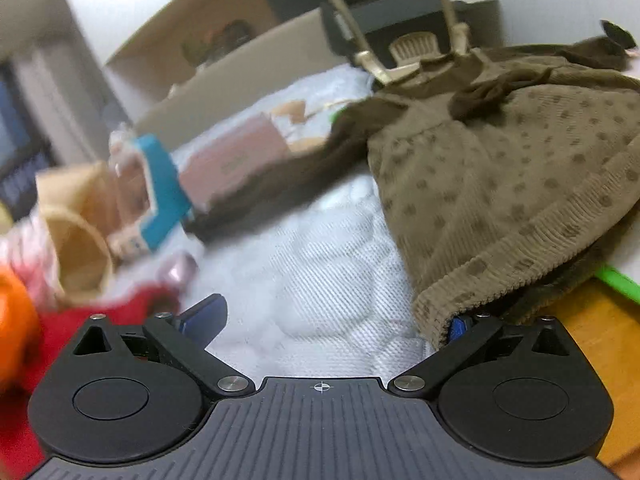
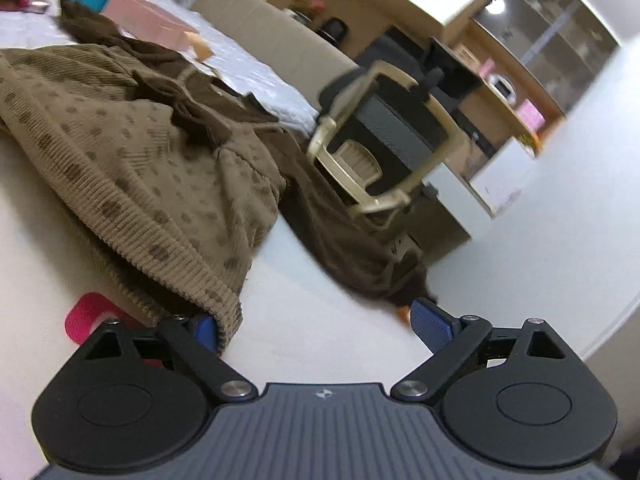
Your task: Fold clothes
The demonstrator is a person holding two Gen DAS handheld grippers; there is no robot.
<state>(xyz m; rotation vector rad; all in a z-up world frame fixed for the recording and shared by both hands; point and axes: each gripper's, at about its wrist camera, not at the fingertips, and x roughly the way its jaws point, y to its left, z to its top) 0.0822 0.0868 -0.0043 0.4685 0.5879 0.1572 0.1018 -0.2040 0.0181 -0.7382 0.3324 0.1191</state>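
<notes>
No brand, label or writing is showing clearly enough to read; a faint mark on the pink rectangular box (image 1: 232, 164) is too blurred to make out.

The olive-brown corduroy dress with darker brown dots (image 1: 500, 184) is lying spread out, its ribbed hem facing both cameras. A dark brown fabric bow (image 1: 492, 92) is sitting at its waist, and a dark brown sleeve (image 1: 280, 184) is trailing away to the side. In the right wrist view the other dark sleeve (image 2: 352, 248) is stretching across the white tabletop (image 2: 320, 320).

The left gripper (image 1: 332, 316) is standing with its jaws wide apart, one blue fingertip pad (image 1: 204, 316) free over the white quilted mattress (image 1: 320, 280), the other tucked just under the hem corner. The right gripper (image 2: 320, 324) is likewise gaping wide, one blue pad (image 2: 432, 324) bare beside the sleeve end, the other touching the hem corner; neither is pinching cloth.

Behind the dress a beige-framed chair (image 1: 400, 32) is standing. A teal-edged box (image 1: 160, 184), red cloth (image 1: 80, 320) and an orange object (image 1: 16, 312) are lying on the mattress. A magenta tape strip (image 2: 86, 316) is lying flat on the tabletop.
</notes>
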